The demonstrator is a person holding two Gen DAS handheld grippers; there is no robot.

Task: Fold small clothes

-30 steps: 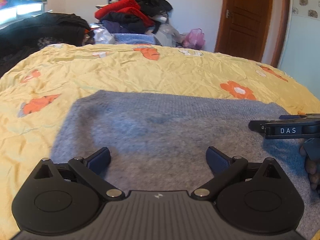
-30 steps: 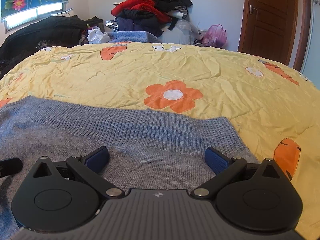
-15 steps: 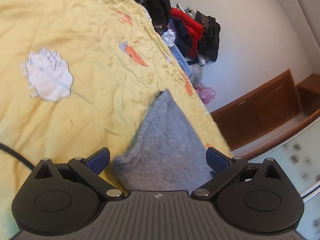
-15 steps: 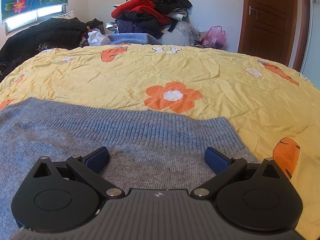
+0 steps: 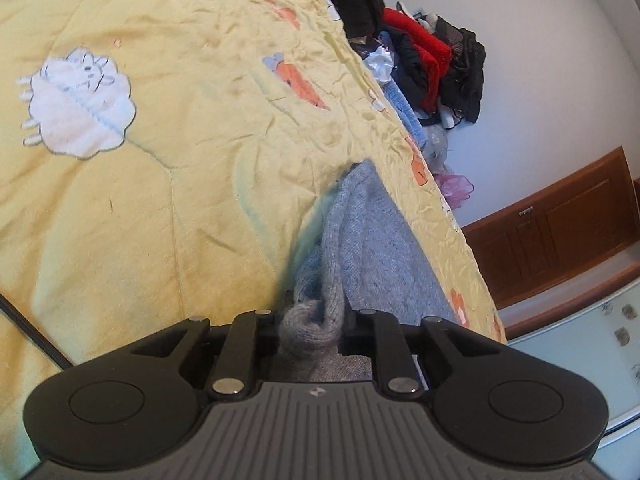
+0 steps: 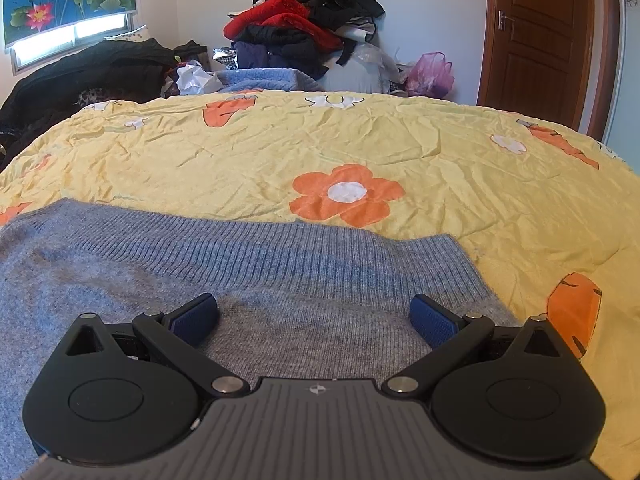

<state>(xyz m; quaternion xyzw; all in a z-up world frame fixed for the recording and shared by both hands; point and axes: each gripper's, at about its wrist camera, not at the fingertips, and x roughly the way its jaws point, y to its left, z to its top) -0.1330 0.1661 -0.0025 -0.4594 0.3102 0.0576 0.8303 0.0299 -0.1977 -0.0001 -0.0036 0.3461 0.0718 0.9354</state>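
A blue-grey knit sweater (image 6: 248, 280) lies flat on the yellow flowered bedspread (image 6: 360, 136). Its ribbed hem runs across the right wrist view. My right gripper (image 6: 314, 318) is open, low over the sweater near its right corner, with nothing between the fingers. My left gripper (image 5: 310, 330) is rolled on its side and shut on a bunched edge of the sweater (image 5: 376, 256), which is pulled up into a ridge from the bedspread (image 5: 160, 184). Its finger pads are hidden by the cloth.
A pile of red, black and blue clothes (image 6: 304, 28) stands beyond the far edge of the bed. Dark garments (image 6: 92, 72) lie at the back left under a window. A brown door (image 6: 536, 40) is at the back right.
My left gripper rolled sideways to the sweater's left edge and then shut on it, bunching the cloth. My right gripper stayed open in place over the sweater.
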